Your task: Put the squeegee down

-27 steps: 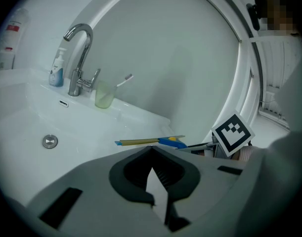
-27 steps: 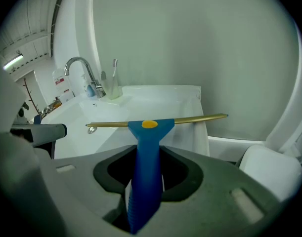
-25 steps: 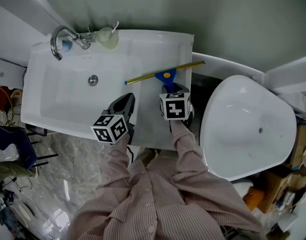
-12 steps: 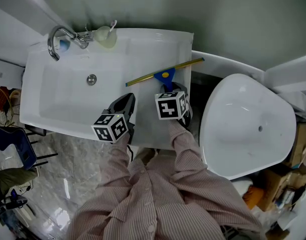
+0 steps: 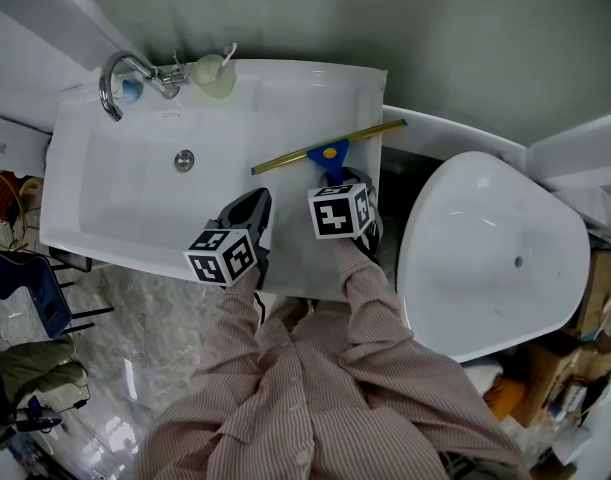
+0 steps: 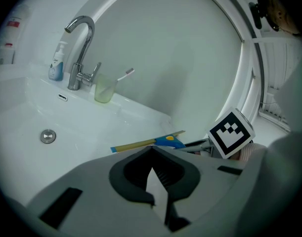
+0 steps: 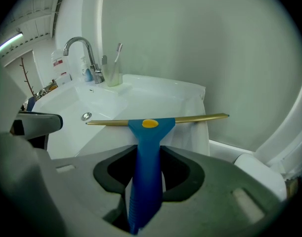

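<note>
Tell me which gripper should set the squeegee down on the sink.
Right. The right gripper is clamped on the blue handle of the squeegee, whose blade lies over the right side of the sink. The left gripper is shut and empty beside it.

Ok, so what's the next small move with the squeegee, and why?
Probably lower the right hand-held gripper slightly until the squeegee rests flat on the sink ledge, then open. Its jaws are clamped on the blue handle, and the blade sits over the flat ledge beside the basin. Whether the blade touches the ledge is unclear.
</note>
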`<state>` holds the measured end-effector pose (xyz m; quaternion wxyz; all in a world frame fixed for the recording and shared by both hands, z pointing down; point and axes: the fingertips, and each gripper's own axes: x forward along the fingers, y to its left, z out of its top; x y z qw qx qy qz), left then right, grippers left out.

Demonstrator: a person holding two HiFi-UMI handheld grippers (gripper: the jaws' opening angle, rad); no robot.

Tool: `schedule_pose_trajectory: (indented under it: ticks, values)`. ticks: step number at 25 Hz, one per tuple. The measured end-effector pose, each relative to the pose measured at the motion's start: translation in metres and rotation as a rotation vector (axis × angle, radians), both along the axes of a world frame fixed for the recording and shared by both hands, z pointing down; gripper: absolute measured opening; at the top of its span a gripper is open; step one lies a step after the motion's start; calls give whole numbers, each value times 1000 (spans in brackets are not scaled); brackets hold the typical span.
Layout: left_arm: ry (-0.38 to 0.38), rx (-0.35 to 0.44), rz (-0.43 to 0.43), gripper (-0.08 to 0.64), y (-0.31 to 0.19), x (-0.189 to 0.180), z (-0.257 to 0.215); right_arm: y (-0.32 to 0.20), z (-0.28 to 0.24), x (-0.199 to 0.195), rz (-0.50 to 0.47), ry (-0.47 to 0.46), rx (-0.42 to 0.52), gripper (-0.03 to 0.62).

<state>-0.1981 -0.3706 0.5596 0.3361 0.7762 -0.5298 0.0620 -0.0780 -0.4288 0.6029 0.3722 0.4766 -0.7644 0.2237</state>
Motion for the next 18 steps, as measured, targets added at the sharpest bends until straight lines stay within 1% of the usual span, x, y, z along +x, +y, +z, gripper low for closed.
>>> schedule_pose_trajectory:
  ticks: [3, 11, 18]
  values:
    - [2, 5, 1, 2, 0, 1, -2, -1, -5, -2, 5, -54, 10, 151]
    - [11, 24, 4, 2, 2, 4, -10, 1, -18, -4, -5, -120, 34, 158]
    - [2, 69, 29, 2, 3, 10, -26, -1, -42, 3, 0, -138, 124, 156]
